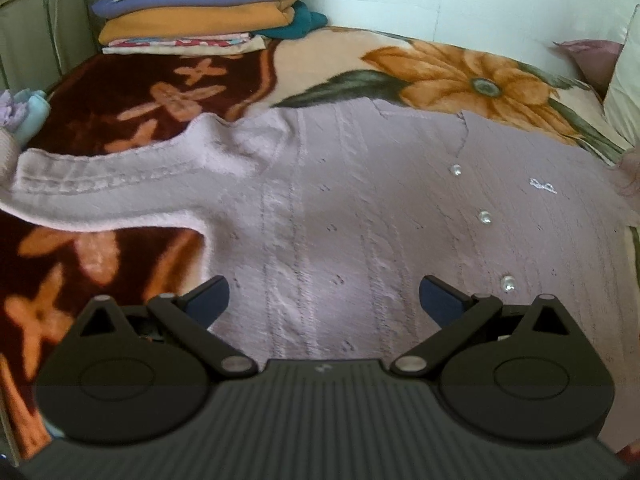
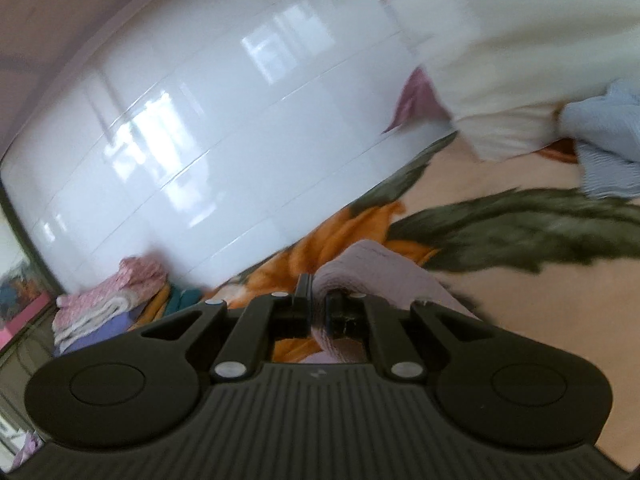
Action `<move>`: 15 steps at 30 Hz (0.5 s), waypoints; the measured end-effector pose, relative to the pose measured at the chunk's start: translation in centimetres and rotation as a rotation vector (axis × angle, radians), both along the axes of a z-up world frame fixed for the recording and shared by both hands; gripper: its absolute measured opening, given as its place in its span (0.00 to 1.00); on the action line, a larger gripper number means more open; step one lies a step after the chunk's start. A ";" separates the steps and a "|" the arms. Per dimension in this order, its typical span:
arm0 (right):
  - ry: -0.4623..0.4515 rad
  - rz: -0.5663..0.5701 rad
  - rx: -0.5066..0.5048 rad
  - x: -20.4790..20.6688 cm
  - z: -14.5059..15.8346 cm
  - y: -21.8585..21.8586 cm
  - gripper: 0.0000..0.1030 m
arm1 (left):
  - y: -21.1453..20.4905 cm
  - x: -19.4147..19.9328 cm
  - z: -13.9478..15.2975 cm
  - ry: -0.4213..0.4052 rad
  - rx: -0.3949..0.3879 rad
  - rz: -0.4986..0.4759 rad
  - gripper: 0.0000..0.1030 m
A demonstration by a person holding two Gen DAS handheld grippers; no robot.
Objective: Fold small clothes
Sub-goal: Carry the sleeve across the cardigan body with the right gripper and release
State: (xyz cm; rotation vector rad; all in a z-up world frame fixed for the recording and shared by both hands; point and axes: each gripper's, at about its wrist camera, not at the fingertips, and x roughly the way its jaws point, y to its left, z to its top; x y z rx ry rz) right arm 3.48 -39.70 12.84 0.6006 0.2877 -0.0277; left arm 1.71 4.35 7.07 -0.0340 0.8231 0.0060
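Left wrist view looks down on a lilac knit cardigan [image 1: 360,208] spread flat on the blanket [image 1: 132,92] of a bed, one sleeve [image 1: 104,184] stretched out to the left and a row of pearly buttons [image 1: 485,215] running down its right half. The left gripper [image 1: 324,300] hangs over the lower body of the cardigan, jaws spread wide, nothing between them. In the right wrist view, the right gripper [image 2: 318,300] is clenched on a fold of the same lilac knit [image 2: 372,272], lifted off the blanket [image 2: 500,312]; which edge it has is hard to tell.

The cardigan looks light, soft and limp, likely to sag and stretch rather than hold a line, and the fuzzy blanket may drag at it. Good holds would be the ribbed cuff, the hem or the shoulder seam, where the knit is thickest. The buttons are best avoided; they could slip or snag. A stack of folded clothes [image 1: 196,8] sits at the far corner.
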 end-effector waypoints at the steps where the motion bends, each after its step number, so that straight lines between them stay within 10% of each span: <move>1: 0.001 0.017 -0.003 0.2 0.3 1.1 0.06 | 0.3 -0.1 0.1 -0.007 0.001 0.003 1.00; 15: -0.038 0.181 -0.106 3.8 1.5 19.1 0.06 | 3.7 -0.5 0.8 -0.048 -0.015 0.037 1.00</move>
